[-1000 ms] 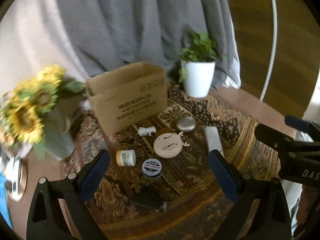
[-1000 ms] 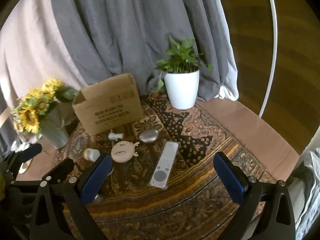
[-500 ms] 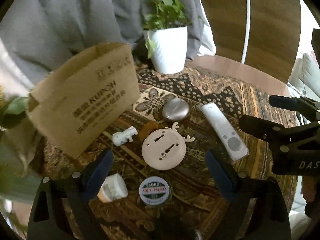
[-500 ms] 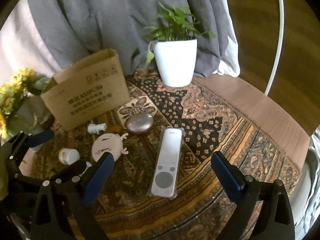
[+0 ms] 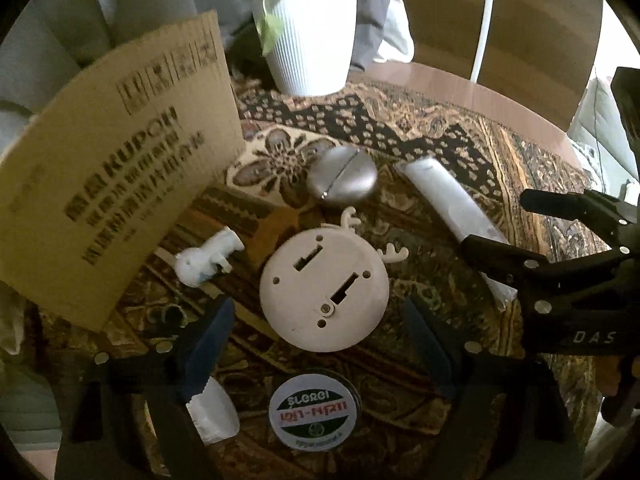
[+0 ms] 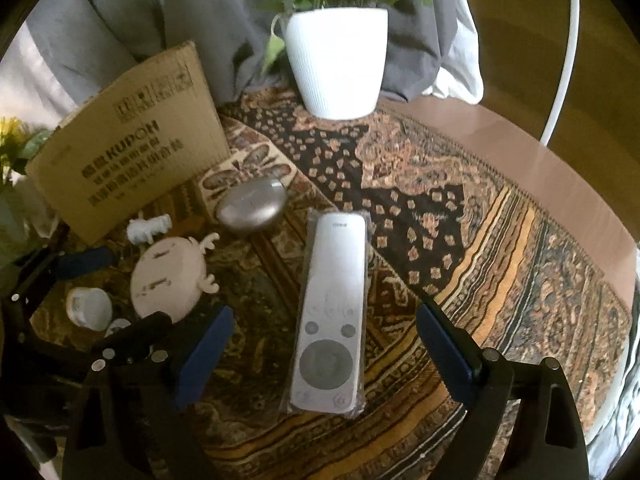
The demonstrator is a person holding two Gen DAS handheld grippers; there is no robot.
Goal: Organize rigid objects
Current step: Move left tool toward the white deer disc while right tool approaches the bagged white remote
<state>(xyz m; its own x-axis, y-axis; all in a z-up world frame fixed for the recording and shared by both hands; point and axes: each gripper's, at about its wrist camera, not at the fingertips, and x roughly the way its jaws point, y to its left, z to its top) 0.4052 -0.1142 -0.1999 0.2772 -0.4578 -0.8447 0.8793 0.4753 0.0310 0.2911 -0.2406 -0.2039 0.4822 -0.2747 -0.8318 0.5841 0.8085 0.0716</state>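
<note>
Your right gripper and left gripper, jaws wide and just narrowing, grip nothing. The wrapped remote looks light, stiff, slippery: pinch its long sides mid-length.

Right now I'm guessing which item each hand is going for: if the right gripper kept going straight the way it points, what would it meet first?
Most likely the white plastic-wrapped remote control lying on the patterned rug: it sits between the right gripper's open jaws, which have just been closing. Depth is unclear.
</note>
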